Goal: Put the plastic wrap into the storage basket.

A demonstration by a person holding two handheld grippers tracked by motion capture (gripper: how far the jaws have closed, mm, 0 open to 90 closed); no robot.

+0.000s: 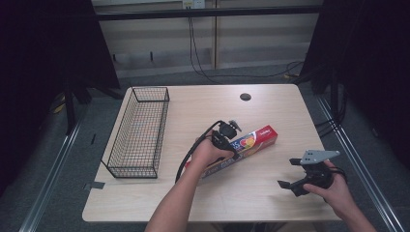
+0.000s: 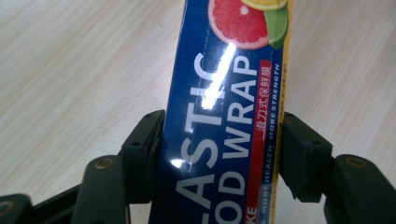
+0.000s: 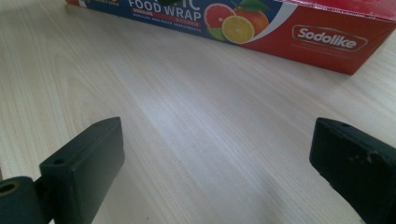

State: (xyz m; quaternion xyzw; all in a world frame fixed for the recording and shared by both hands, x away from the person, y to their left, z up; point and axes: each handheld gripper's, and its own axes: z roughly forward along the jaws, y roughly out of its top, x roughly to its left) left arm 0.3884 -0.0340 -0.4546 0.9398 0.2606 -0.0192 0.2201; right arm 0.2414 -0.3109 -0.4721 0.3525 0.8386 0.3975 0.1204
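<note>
The grasping step is in hand: the plastic wrap box (image 2: 224, 121), lying on the bench (image 1: 193, 198) to the right of the wire basket (image 1: 138, 133), is clamped across its width by the left gripper (image 2: 219, 158). The right gripper (image 3: 219, 168) is held spread and empty, near the box's red end. A lift clear of the bench is probably called for next, the grip kept firm so the long box does not tip.

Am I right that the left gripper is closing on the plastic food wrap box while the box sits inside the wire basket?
Not quite: the plastic food wrap box lies on the bare table, well to the right of the wire basket, as the high view shows. The rest holds: in the left gripper view, the left gripper has its jaws on either side of the box.
</note>
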